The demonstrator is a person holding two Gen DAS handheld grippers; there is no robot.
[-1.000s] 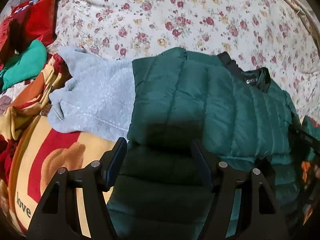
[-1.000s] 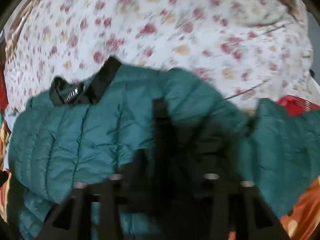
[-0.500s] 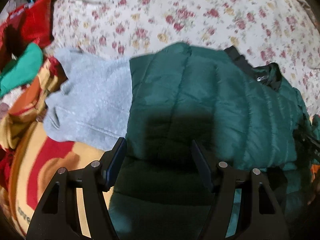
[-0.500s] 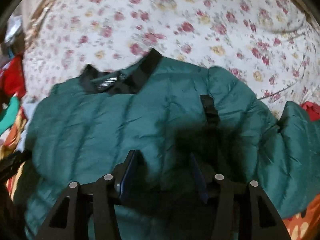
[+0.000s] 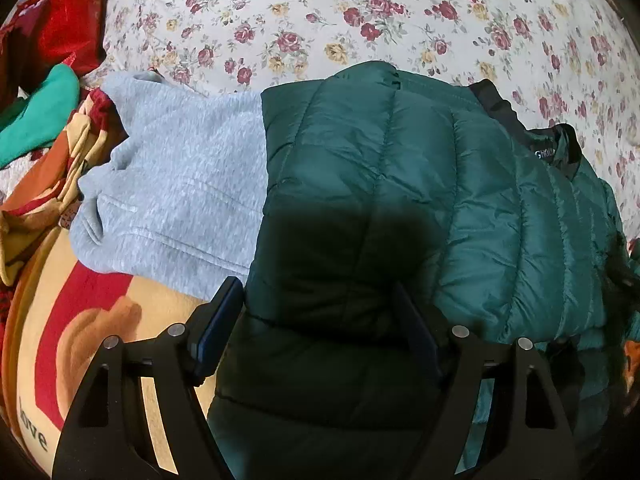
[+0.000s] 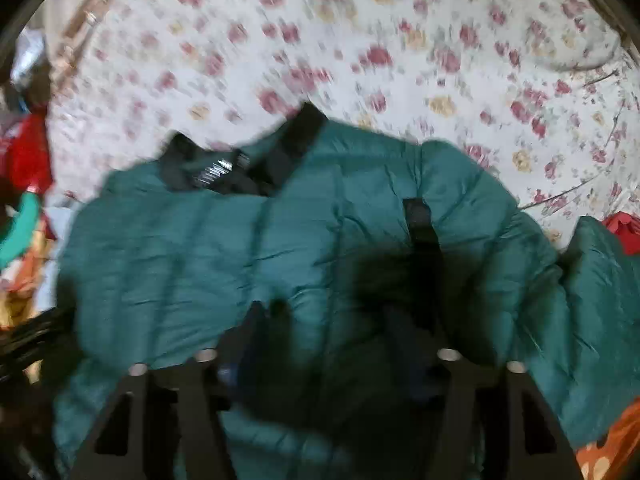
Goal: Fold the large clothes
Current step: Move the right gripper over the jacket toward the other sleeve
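A dark green puffer jacket [image 5: 400, 168] lies spread on the floral bedsheet [image 5: 360, 8], its black collar [image 5: 560, 152] to the right. My left gripper [image 5: 318, 300] hangs over the jacket's left part, jaws opening. Jacket fabric shows between the fingers but no pad presses it. The right wrist view is blurred. There the jacket [image 6: 240, 248] fills the middle, with its collar [image 6: 248, 164] at upper left and a black strap [image 6: 418, 220] on top. My right gripper [image 6: 326, 320] is above it, jaws opening, and I see nothing pinched.
A grey sweater [image 5: 180, 184] lies against the jacket's left edge. Beyond it are a red and yellow blanket [image 5: 80, 320], a teal garment [image 5: 44, 120] and a red one [image 5: 68, 28]. Red cloth [image 6: 624, 232] and orange fabric [image 6: 612, 440] lie at the right.
The right jaws have spread wider, and the black strap once between them now lies beyond the fingers. The left jaws widened a little and sank closer to the jacket.
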